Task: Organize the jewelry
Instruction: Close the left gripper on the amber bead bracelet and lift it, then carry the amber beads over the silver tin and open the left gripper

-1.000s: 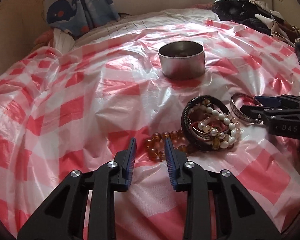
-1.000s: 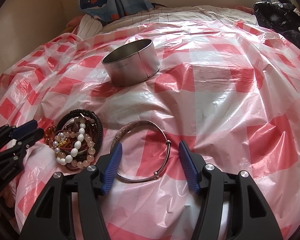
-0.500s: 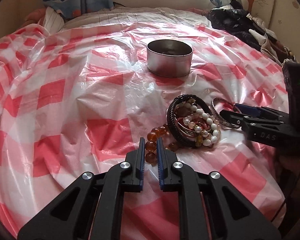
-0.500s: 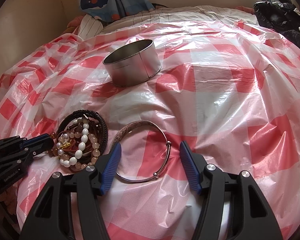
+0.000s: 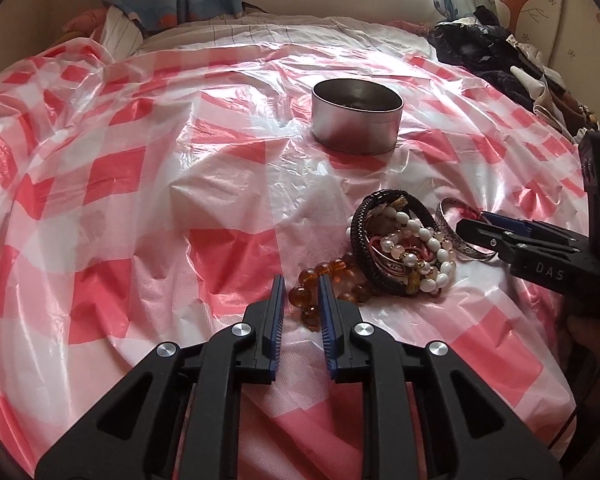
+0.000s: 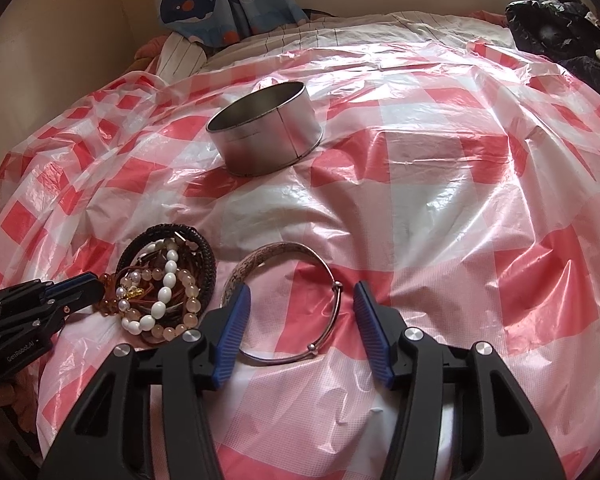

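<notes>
A round metal tin (image 5: 357,122) (image 6: 265,132) stands open on the red-checked plastic sheet. A pile of bracelets (image 5: 400,246) (image 6: 166,280) lies nearer: a black braided band, white and pink bead strands, and an amber bead bracelet (image 5: 320,286). My left gripper (image 5: 301,292) is narrowly open, its tips at the amber beads' left end without gripping them. A silver bangle (image 6: 284,304) (image 5: 458,232) lies right of the pile. My right gripper (image 6: 300,300) is open, its fingers straddling the bangle.
The checked sheet (image 6: 440,200) covers a bed and is wrinkled. A whale-print curtain (image 6: 220,0) hangs at the back. Dark clothes (image 5: 496,56) are heaped at the far right edge.
My left gripper narrowed to almost shut, then opened slightly, and moved closer to the amber beads. The right gripper stayed open around the bangle.
</notes>
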Demonstrator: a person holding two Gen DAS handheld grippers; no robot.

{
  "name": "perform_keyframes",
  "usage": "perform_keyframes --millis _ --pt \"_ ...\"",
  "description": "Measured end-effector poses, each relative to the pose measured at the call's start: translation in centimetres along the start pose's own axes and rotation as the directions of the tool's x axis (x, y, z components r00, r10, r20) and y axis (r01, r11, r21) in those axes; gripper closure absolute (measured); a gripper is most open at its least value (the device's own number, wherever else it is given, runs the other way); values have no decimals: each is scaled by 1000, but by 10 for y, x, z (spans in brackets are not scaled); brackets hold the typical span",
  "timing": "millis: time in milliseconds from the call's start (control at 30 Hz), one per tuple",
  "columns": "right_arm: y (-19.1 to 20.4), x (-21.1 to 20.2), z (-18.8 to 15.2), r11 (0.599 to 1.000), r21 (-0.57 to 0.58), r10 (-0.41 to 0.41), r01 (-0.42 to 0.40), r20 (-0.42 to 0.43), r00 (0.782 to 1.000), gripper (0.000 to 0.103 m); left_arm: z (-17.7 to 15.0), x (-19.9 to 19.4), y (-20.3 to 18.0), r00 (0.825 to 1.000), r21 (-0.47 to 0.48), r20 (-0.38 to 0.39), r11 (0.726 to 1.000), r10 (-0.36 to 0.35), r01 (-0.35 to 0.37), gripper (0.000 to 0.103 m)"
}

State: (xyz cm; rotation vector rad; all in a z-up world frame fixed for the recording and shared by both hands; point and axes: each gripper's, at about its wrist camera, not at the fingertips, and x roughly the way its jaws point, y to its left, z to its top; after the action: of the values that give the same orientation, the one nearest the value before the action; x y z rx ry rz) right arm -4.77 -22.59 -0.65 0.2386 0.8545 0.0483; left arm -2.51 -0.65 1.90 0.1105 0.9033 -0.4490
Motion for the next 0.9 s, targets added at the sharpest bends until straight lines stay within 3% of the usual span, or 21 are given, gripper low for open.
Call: perform_keyframes --millis 67,133,300,500,700,800,900 --pt "-3 -2 0 1000 17 10 -10 7 1000 85 1 0 -2 1000 14 -2 1000 3 -3 90" --pt "-6 -4 0 999 37 30 -30 19 999 92 1 -5 -4 1000 20 19 1000 -5 5 93" --pt "-4 -14 -1 998 41 44 -47 71 996 96 9 -45 -5 981 18 190 999 -46 43 93" --pt "-7 -27 -1 993 70 83 -93 141 987 96 16 -76 7 920 -33 345 977 -185 209 93" --pt "-12 -39 5 982 101 136 -158 194 971 95 20 -72 0 920 -30 329 971 -213 236 93" --pt "-11 -47 11 981 94 148 -171 215 965 95 28 -72 -12 916 1 330 970 -230 244 93" --pt "-7 -53 20 980 76 162 -184 231 959 95 39 -67 -24 922 40 310 972 -231 230 93"
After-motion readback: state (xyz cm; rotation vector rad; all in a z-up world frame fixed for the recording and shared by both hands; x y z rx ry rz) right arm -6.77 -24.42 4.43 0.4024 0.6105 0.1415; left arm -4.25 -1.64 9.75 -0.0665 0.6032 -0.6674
